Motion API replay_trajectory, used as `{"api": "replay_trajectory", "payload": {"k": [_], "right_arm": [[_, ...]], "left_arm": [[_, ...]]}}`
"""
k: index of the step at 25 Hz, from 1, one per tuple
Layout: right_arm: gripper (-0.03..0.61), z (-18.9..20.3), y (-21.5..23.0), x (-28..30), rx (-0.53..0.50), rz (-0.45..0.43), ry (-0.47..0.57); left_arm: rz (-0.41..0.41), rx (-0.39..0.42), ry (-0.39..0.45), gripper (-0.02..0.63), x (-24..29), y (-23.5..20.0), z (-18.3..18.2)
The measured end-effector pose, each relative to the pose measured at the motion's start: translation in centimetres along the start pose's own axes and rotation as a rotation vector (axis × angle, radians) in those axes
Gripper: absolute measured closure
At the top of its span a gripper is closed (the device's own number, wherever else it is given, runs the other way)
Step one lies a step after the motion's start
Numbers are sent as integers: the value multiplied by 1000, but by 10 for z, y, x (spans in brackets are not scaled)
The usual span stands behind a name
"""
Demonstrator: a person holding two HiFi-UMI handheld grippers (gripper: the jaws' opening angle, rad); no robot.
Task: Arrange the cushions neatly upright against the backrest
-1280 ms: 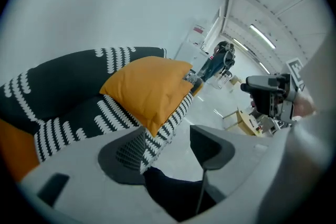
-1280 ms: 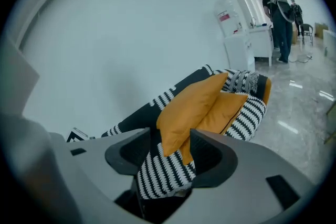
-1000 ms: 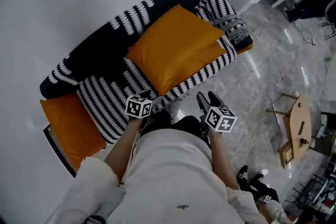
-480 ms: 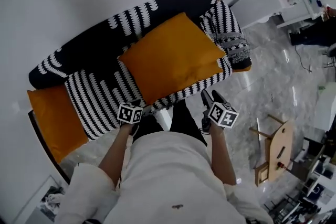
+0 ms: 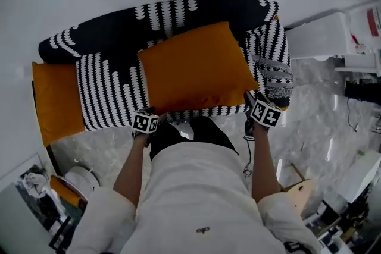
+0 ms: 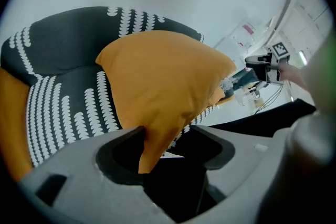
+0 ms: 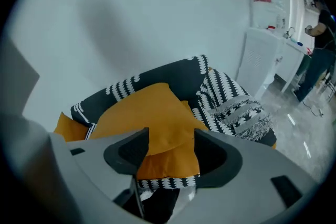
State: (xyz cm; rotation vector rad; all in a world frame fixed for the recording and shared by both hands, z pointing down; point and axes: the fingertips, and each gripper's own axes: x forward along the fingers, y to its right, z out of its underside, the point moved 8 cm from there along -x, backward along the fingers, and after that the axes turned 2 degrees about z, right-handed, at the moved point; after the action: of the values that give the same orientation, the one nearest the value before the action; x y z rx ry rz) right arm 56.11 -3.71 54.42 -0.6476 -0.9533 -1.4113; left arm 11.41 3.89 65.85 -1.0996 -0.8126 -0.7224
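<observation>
Orange cushion point(image 5: 196, 68) lying across the middle of the striped sofa point(image 5: 107, 92), far edge by the backrest point(image 5: 119, 30). Left tool point(image 6: 168, 139) open wide, near-left corner hanging between the jaws, unclamped. Right tool point(image 7: 170, 147) likewise open around the near-right corner. Second orange cushion point(image 5: 56, 98) at the left end.

A large orange cushion point(image 5: 193, 68) lies flat across the sofa point(image 5: 119, 24) seat. A second orange cushion point(image 5: 56, 98) sits at its left end, and a striped fringed cushion point(image 5: 275, 77) at its right.
</observation>
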Motion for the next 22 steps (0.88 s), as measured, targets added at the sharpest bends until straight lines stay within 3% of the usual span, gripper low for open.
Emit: {"api": "replay_trajectory", "payload": {"k": [6,10,14,22], "right_arm": [[302,-17,11,56,-253,-48,-95],[301,-9,12,79,-298,-72,-158],[302,-5,16,93,-325,-51,-195],[491,-13,-11,83,-397,-80,-140]], "left_arm": [[-144,-105,32,341,16,6,-8],[-165,-209,82,362,17,10,-6],[-193,-191,109,422,16,12,-5],[-214,-177,177,534,5,8,-3]]}}
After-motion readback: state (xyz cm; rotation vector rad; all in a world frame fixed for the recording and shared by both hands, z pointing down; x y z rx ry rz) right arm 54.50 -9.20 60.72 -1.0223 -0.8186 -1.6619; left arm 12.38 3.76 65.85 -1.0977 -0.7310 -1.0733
